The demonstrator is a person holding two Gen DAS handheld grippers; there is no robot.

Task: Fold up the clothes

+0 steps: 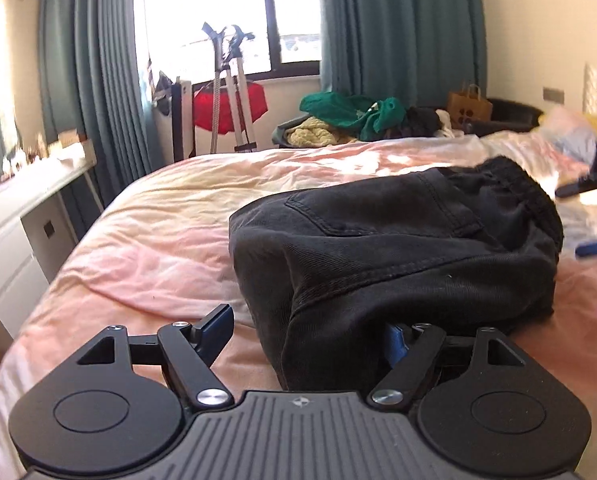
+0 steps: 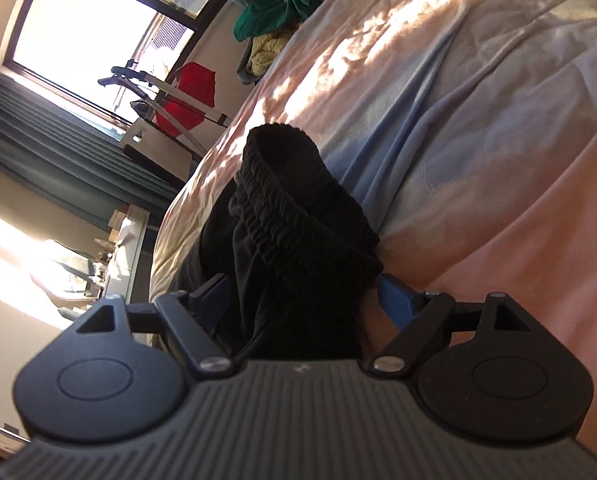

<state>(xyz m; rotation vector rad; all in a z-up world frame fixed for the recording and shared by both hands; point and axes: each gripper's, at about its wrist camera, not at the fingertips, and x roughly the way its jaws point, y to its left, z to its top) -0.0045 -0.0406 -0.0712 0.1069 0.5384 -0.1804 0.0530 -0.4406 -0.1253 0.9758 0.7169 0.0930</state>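
A pair of black trousers (image 1: 398,248) lies folded in a bundle on the pink bed sheet (image 1: 146,248), back pocket up. My left gripper (image 1: 306,332) is open at the bundle's near edge. Its left finger is bare and its right finger (image 1: 394,340) is tucked under the cloth. In the right wrist view, the trousers' elastic waistband (image 2: 294,208) bunches between the wide-apart fingers of my right gripper (image 2: 302,294), which is open and rolled on its side. My right gripper's blue finger (image 1: 596,248) shows blurred beyond the bundle's far end.
A heap of green and yellow clothes (image 1: 338,116) and a brown paper bag (image 1: 469,106) sit past the bed's far side. A white desk (image 1: 14,216) runs along the left. A garment steamer stand (image 1: 230,92) is by the window. Blue bedding (image 2: 438,128) lies beside the trousers.
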